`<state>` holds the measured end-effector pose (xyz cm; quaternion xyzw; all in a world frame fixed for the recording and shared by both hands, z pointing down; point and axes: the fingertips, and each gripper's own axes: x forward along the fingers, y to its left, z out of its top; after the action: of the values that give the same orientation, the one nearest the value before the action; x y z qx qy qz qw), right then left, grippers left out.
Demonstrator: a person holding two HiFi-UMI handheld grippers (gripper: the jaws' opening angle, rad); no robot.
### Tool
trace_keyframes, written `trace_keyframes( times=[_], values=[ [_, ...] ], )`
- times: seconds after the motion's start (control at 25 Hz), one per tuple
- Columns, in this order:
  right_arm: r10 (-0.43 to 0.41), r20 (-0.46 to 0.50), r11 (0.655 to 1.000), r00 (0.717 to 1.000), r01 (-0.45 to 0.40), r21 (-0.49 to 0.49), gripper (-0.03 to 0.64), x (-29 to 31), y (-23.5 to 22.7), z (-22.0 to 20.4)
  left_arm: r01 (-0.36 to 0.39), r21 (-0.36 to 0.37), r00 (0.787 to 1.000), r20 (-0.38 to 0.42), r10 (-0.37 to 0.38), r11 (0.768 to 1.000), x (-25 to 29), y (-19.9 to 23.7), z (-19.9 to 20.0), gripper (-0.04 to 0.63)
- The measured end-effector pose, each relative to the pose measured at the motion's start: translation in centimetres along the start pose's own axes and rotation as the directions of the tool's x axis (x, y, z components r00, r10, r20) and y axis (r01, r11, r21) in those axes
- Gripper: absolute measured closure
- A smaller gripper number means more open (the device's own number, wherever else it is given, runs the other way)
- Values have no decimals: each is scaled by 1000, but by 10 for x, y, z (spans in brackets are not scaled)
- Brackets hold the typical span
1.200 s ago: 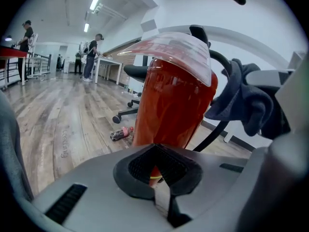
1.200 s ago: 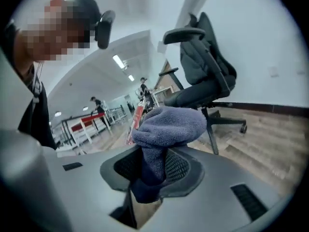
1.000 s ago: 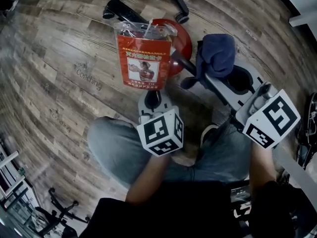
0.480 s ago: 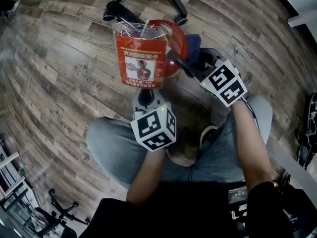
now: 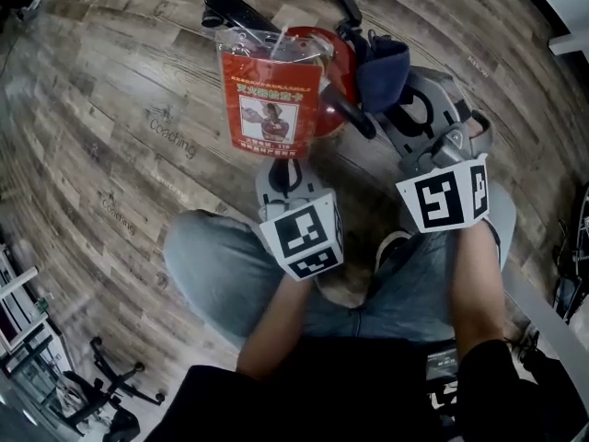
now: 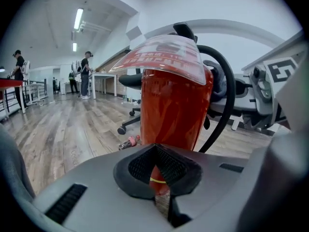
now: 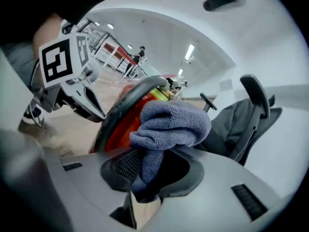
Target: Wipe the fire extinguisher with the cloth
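Note:
The red fire extinguisher (image 5: 333,63) stands on the wood floor, an orange tag card (image 5: 273,99) hanging on its front. In the left gripper view the extinguisher (image 6: 174,105) fills the middle, its black hose (image 6: 227,95) curving down the right. My left gripper (image 5: 285,175) sits just below the card, jaws shut with nothing seen between them (image 6: 157,178). My right gripper (image 5: 394,98) is shut on a dark blue cloth (image 5: 382,67), which presses against the extinguisher's right side. In the right gripper view the bunched cloth (image 7: 169,124) lies against the red body (image 7: 120,124).
A black office chair base (image 5: 239,12) with castors stands just behind the extinguisher, and its seat (image 7: 246,115) shows in the right gripper view. The person's knees (image 5: 212,265) are close in front. People stand far off (image 6: 87,74) in the room.
My right gripper swung in from the right with the cloth, met the extinguisher's right side, then shifted up along it. The left gripper has hardly moved.

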<state>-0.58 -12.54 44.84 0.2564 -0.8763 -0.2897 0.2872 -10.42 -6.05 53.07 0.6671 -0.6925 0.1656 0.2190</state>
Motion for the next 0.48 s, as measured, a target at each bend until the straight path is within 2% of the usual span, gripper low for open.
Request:
trace_keyframes(
  times=[0.08, 0.2, 0.36, 0.48],
  values=[
    [-18, -8, 997, 1000, 17, -73, 499, 2, 2, -1, 1, 26, 1000, 11, -1, 1000, -2, -3, 1, 574],
    [24, -65, 996, 998, -29, -81, 499, 13, 18, -18, -4, 29, 1000, 14, 4, 1000, -3, -4, 1, 574],
    [184, -199, 983, 963, -184, 18, 499, 36, 71, -67, -3, 15, 1000, 14, 3, 1000, -2, -4, -1, 574],
    [244, -210, 966, 947, -220, 133, 500, 46, 85, -83, 6, 10, 1000, 9, -6, 1000, -2, -5, -3, 574]
  ],
)
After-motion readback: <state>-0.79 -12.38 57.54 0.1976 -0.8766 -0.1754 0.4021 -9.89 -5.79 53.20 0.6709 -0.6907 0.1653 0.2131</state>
